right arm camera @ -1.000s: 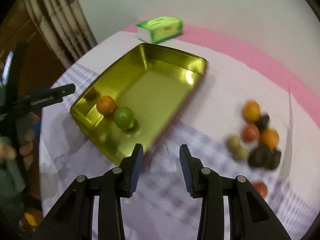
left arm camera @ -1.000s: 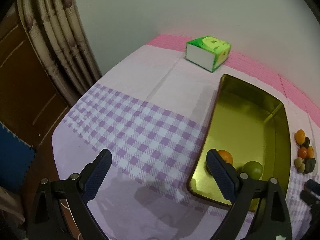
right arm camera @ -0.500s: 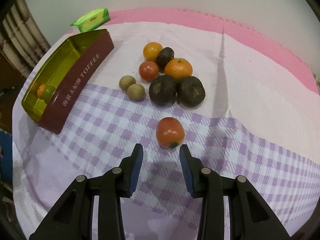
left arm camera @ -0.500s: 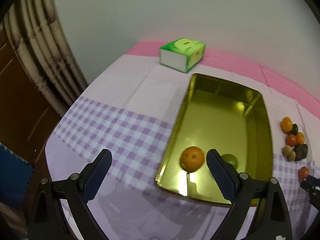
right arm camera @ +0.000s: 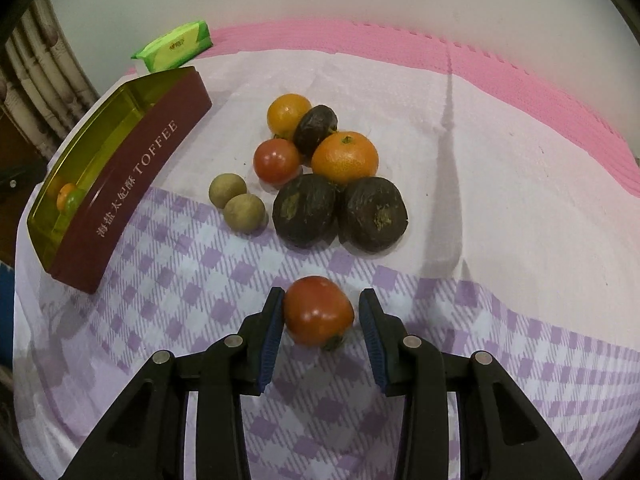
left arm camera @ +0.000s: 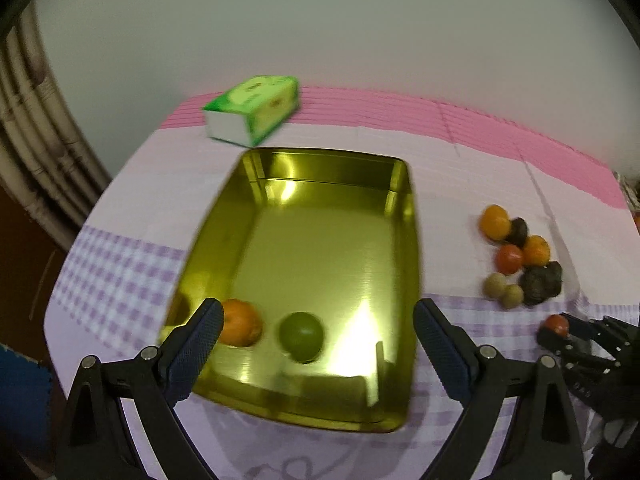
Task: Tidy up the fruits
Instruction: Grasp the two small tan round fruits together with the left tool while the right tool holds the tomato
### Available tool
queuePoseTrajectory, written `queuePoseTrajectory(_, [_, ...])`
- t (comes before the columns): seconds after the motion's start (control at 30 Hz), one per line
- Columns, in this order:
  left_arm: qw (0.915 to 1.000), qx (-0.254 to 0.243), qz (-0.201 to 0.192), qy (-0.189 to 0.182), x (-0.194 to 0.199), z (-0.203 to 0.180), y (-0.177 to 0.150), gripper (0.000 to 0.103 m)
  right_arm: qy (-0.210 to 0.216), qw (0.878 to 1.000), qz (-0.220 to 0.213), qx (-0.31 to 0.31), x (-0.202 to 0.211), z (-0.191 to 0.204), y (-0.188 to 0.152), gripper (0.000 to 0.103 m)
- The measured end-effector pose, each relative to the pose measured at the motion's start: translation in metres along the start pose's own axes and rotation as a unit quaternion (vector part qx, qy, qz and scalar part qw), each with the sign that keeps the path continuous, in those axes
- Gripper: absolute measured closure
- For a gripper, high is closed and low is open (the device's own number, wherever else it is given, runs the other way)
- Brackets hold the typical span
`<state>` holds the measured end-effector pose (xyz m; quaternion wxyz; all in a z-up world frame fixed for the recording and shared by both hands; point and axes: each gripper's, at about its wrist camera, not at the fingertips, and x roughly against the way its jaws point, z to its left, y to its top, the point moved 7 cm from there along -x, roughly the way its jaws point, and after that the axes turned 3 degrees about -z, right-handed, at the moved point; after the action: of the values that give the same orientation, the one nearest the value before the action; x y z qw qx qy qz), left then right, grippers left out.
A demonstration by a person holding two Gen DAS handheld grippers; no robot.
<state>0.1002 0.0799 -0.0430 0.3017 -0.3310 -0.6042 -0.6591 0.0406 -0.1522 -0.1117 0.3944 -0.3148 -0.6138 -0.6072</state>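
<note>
The right claw (right arm camera: 322, 322) straddles a red tomato (right arm camera: 319, 311) on the counter (right arm camera: 480, 168), left pad touching it, right pad just clear. The left claw (left arm camera: 316, 340) hangs wide apart above the gold tin (left arm camera: 320, 248).

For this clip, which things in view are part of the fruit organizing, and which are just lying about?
Part of the job:
- lone tomato between the right gripper jaws
- fruit pile on the cloth
- gold toffee tin, holding an orange and a green fruit
- left gripper, open above the tin

Lying about:
- green tissue pack
- checked tablecloth
</note>
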Motion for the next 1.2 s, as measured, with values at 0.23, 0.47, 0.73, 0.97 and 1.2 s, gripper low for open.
queuePoseTrajectory(0.23, [0.9986,-0.047,0.013,-0.018,-0.011,-0.050,-0.001,0.009,-0.014,0.999,-0.005,0.028,0.009,0.001,-0.010,0.069])
queuePoseTrajectory(0.47, [0.9945,-0.086,0.028,-0.052,-0.024,-0.097,-0.011,0.009,-0.041,0.999,-0.009,-0.005,0.013,-0.032,-0.015,0.069])
queuePoseTrajectory(0.73, [0.9912,-0.116,0.025,-0.059,-0.038,-0.132,-0.010,0.015,-0.048,0.998,-0.017,-0.036,0.014,-0.049,-0.013,0.069])
queuePoseTrajectory(0.97, [0.9863,-0.140,0.037,-0.079,-0.057,-0.155,-0.016,0.023,-0.034,0.998,-0.019,-0.051,0.016,-0.055,-0.014,0.069])
queuePoseTrajectory(1.2, [0.9852,-0.135,0.042,-0.097,-0.075,-0.162,-0.012,0.028,-0.030,0.998,-0.020,-0.053,0.017,-0.057,-0.013,0.068])
